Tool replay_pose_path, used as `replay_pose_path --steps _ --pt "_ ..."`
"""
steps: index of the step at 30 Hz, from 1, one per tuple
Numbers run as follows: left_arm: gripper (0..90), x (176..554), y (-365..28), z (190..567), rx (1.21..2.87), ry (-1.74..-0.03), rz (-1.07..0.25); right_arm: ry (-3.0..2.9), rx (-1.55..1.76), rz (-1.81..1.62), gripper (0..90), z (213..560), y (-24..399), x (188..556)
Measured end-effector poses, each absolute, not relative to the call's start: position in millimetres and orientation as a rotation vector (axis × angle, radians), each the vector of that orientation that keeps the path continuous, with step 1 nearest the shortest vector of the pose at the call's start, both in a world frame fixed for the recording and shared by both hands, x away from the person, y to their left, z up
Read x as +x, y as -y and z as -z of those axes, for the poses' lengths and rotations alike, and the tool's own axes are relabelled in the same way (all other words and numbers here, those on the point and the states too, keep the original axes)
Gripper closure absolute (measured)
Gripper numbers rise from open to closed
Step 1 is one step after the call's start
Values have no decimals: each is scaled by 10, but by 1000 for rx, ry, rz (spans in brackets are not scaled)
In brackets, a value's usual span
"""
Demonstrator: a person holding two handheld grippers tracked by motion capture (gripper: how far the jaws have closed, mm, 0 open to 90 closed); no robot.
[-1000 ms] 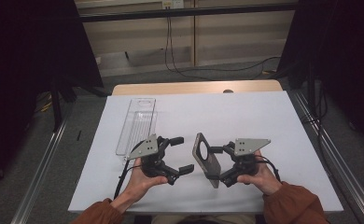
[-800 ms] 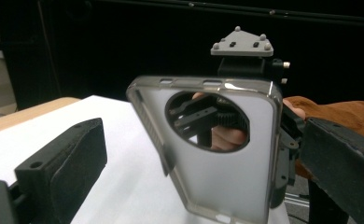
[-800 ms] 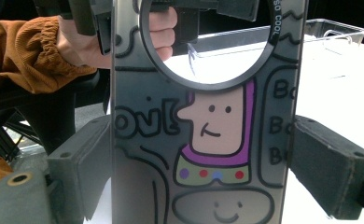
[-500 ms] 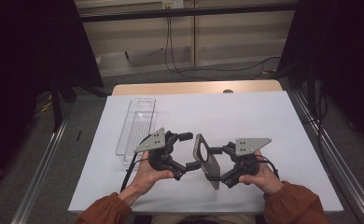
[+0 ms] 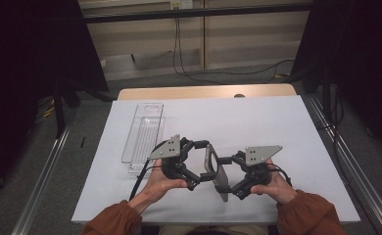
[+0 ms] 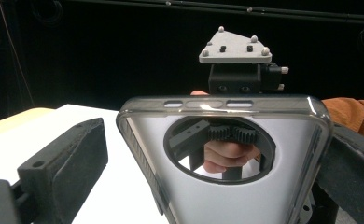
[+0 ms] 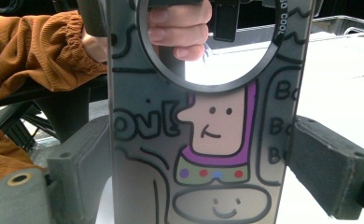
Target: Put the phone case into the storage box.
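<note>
Case: phone case (image 5: 217, 171) upright above the table (image 5: 277, 127), between my two grippers.
Right gripper (image 5: 228, 174): jaws wide, clamping its edges.
Left gripper (image 5: 199, 164): spread around the case — contact unclear.
Remaining: handover unfinished; clear tray (image 5: 142, 132) unused.

The phone case (image 7: 208, 140) is grey, with a cartoon drawn on it in black outline: a peach face under a purple hood, a collar with purple, red, blue and red dots, and a smiling oval below; black lettering runs beside it. The case's inner side (image 6: 227, 186) is plain pale grey with a smoky translucent rim. Both grippers, left (image 5: 201, 161) and right (image 5: 228, 174), are black with grey top plates. The tabletop (image 5: 257, 122) is white; near its left edge lies a clear tray (image 5: 142, 132). The sleeves (image 7: 26, 56) are rust orange
</note>
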State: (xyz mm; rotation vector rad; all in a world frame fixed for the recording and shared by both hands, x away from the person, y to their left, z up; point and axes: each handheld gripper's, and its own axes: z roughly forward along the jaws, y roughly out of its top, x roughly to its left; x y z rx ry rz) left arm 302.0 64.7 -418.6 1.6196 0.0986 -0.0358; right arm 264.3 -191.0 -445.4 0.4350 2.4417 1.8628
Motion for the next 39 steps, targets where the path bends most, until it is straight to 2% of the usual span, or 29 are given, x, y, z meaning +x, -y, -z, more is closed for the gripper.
replay_pose_path --steps 25,39 --pt "66 2993 -624 4194 1605 -71 77 -2437 429 -1880 118 4451 1913 2642" --pt "104 2984 -623 4170 1627 -64 49 -2432 400 -1841 118 4449 1911 2637"
